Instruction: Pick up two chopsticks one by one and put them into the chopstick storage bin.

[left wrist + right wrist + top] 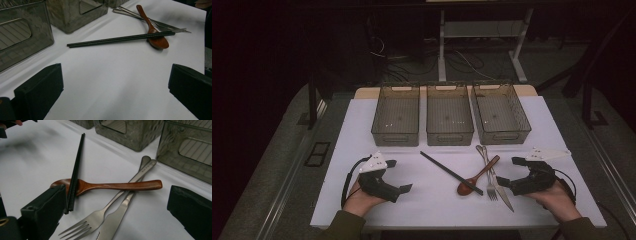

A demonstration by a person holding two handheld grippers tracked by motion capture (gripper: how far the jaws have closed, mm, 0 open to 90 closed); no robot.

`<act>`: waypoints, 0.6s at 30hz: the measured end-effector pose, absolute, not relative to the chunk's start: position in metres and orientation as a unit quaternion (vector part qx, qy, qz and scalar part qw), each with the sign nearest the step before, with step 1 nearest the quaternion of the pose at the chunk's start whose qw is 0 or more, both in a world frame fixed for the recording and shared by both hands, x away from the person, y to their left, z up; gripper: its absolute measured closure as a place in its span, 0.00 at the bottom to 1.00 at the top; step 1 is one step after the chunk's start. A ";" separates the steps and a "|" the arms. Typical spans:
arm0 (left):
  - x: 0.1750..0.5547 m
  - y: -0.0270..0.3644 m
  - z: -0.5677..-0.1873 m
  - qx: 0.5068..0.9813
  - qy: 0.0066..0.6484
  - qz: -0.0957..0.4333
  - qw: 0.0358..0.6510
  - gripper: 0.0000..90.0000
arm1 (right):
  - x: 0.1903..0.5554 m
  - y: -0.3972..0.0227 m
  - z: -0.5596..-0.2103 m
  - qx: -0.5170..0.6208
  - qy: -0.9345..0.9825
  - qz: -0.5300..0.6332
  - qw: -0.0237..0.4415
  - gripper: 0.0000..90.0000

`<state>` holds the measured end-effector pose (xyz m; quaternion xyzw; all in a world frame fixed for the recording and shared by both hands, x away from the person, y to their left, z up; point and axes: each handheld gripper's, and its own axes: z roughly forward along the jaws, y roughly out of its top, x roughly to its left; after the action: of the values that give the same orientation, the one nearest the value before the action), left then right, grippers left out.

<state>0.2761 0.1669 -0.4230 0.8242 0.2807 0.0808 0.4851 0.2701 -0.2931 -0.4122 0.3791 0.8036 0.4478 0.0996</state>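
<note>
Both grippers rest on the white table (362, 125) with jaws spread wide and nothing between them: the left gripper (398, 176) well left of the wooden spoon (477, 176), the right gripper (510, 172) just right of it. The black chopsticks (451, 173) lie across the spoon's bowl; the spoon's handle crosses the fork (488, 172) and knife (498, 183). In my judgement, lifting the spoon first would drag the chopsticks and jostle the steel pieces. The right gripper view shows the knife's serrated edge (105, 230); the high view shows three empty bins (449, 114) beyond the spoon.
</note>
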 end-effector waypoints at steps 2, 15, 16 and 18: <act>0.276 0.167 -0.422 0.821 0.285 0.082 0.487 0.00 | 0.271 -0.292 -0.411 0.378 0.804 0.448 0.099 0.02; 0.276 0.165 -0.423 0.822 0.282 0.080 0.488 0.00 | 0.283 -0.260 -0.413 0.368 0.822 0.425 0.090 0.06; 0.275 0.165 -0.423 0.823 0.282 0.080 0.487 0.00 | 0.284 -0.259 -0.413 0.364 0.823 0.427 0.090 0.06; 0.276 0.165 -0.423 0.825 0.280 0.079 0.485 0.00 | 0.285 -0.257 -0.412 0.363 0.823 0.427 0.091 0.06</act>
<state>0.2757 0.1649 -0.4231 0.8248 0.2801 0.0793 0.4847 0.2850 -0.2568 -0.4124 0.3634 0.8230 0.4270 0.0908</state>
